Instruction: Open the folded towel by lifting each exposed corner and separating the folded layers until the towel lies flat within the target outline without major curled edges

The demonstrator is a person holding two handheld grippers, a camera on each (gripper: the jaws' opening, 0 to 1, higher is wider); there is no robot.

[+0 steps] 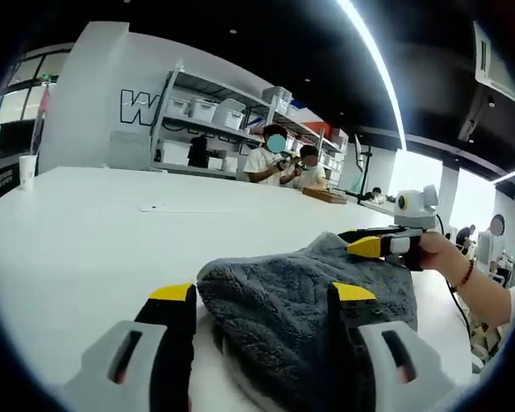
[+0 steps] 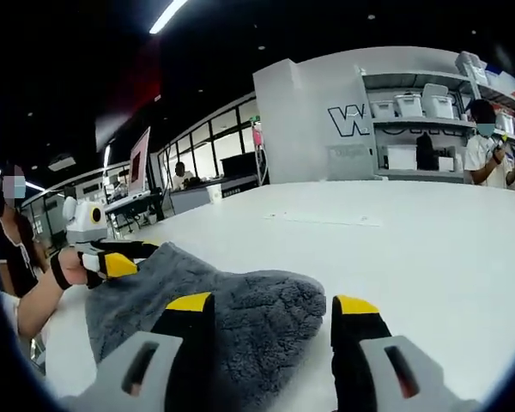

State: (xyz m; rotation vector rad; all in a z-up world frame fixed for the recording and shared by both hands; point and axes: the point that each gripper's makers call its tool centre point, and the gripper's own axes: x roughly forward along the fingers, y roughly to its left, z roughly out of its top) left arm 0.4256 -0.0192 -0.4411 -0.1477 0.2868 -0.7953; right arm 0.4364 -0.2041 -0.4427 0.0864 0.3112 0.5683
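Observation:
A grey fluffy towel point(image 1: 300, 296) lies folded and rumpled on the white table point(image 1: 94, 240). My left gripper point(image 1: 263, 296) is open at the towel's near edge, with its right jaw over the cloth and its left jaw over bare table. The right gripper point(image 1: 373, 246), held by a hand, sits at the towel's far right edge. In the right gripper view the towel point(image 2: 240, 300) bulges between the open jaws of my right gripper point(image 2: 273, 305). The left gripper point(image 2: 112, 262) rests on the towel's far left side. Neither gripper pinches cloth.
A paper cup point(image 1: 26, 170) stands at the table's far left edge. A faint thin mark point(image 1: 167, 208) lies on the table beyond the towel. Shelves with bins point(image 1: 215, 129) and seated people point(image 1: 279, 163) are behind the table. A cable point(image 1: 459, 300) hangs off its right side.

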